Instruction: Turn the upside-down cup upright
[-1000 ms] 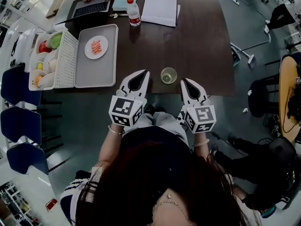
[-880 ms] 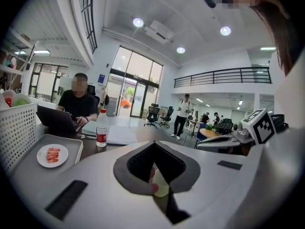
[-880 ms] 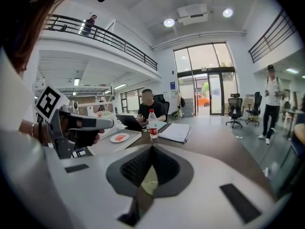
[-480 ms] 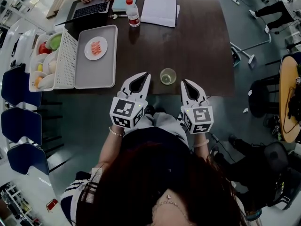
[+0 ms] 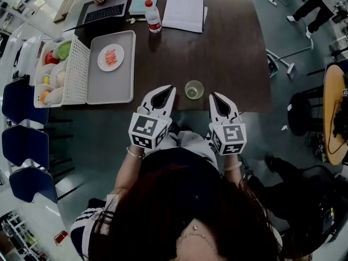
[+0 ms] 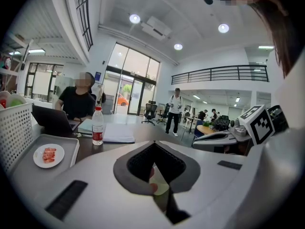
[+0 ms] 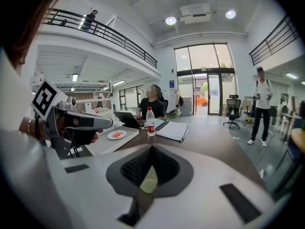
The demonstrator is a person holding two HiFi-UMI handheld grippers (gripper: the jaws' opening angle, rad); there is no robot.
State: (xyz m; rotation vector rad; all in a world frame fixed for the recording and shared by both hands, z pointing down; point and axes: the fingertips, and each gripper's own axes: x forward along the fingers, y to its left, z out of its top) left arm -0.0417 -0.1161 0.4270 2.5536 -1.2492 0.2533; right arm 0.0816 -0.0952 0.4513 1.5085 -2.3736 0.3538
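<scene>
Left tongs (image 5: 169, 89) and right tongs (image 5: 213, 95) side by side before the torso, jaws together, both angled slightly downward

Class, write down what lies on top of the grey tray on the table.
A small white plate sits on the grey tray, holding pinkish-red food pieces. Nothing else shows on the tray. The tray surface under the plate is covered.

The right hand-held gripper (image 7: 151, 148) has its jaws together, a pale cup (image 7: 148, 183) glimpsed behind them.
</scene>
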